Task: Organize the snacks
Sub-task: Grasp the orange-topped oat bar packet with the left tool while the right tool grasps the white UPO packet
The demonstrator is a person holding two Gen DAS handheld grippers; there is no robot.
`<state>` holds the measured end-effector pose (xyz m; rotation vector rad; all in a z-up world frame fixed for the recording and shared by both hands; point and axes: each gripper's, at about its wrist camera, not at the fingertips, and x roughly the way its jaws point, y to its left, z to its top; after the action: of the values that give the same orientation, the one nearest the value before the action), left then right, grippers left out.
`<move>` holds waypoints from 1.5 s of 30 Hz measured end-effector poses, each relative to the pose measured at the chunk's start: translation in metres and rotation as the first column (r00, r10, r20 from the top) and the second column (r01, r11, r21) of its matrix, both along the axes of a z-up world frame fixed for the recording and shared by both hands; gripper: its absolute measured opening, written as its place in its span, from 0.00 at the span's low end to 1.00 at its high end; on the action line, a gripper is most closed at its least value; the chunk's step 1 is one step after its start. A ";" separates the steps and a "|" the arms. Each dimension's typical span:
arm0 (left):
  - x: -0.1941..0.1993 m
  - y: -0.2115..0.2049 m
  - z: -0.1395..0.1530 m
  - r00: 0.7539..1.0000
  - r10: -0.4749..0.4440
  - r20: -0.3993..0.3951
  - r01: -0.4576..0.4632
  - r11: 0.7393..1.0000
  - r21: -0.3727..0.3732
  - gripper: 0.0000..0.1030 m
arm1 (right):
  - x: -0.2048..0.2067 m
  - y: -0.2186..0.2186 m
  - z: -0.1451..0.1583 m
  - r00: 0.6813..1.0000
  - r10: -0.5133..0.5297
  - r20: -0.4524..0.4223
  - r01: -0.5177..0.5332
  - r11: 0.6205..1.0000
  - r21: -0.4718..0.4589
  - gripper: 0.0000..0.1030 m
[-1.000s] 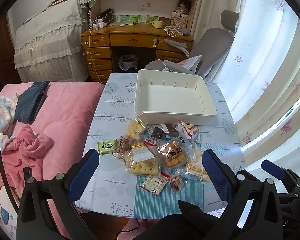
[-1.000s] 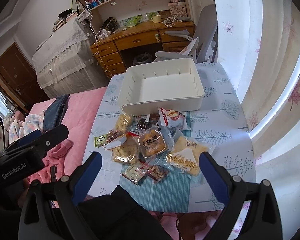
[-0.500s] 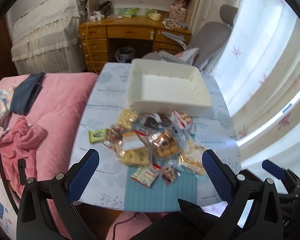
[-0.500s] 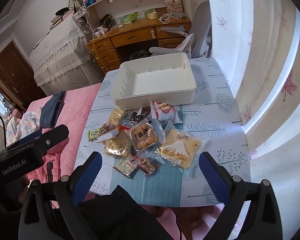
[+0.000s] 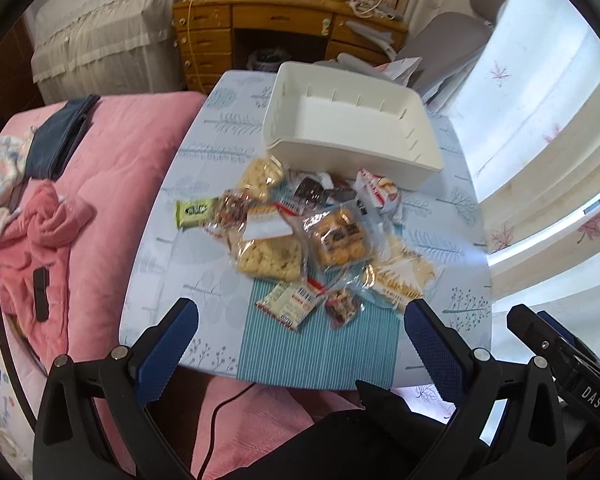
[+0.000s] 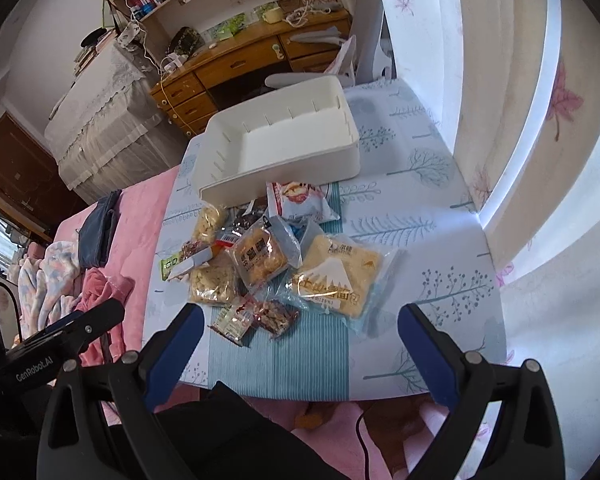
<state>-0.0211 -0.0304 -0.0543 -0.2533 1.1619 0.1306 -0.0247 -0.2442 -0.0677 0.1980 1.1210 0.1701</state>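
White and empty, the plastic bin sat at upper centre of the left wrist view, at the far end of the surface, with the heap of snack packets just before its near wall. Nothing lay in the bin, so the sorting looked not yet begun; this seemed the approach step. The next move likely called for lowering onto one loose packet at the heap's edge, such as the small red-and-white packet or the large bread packet. The left hand-held gripper hung above the surface's near edge, jaws spread wide, holding nothing. The right hand-held gripper hung likewise, spread and empty.
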 end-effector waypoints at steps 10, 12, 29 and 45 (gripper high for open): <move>0.008 0.022 -0.027 0.993 0.035 -0.110 -0.036 0.999 -0.012 0.99 | 0.016 -0.008 -0.044 0.979 -0.065 -0.194 0.093 0.986 0.139 0.95; 0.012 0.026 -0.031 0.991 0.032 -0.133 -0.032 0.999 -0.002 0.99 | 0.018 -0.008 -0.054 0.965 -0.095 -0.245 0.138 0.977 0.164 0.95; 0.073 0.093 -0.056 0.961 -0.122 -0.248 0.128 0.992 0.007 0.99 | 0.018 0.036 -0.134 0.776 -0.318 -0.545 0.477 0.860 0.179 0.95; 0.176 0.082 -0.110 0.848 -0.457 -0.271 0.443 0.889 -0.112 0.99 | 0.017 0.133 -0.180 0.768 -0.482 -0.421 0.534 0.846 0.006 0.95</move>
<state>0.1552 0.0512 -0.1644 0.0079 1.4905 -0.2855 -0.0077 -0.1114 -0.2476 0.6711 1.4296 -0.3076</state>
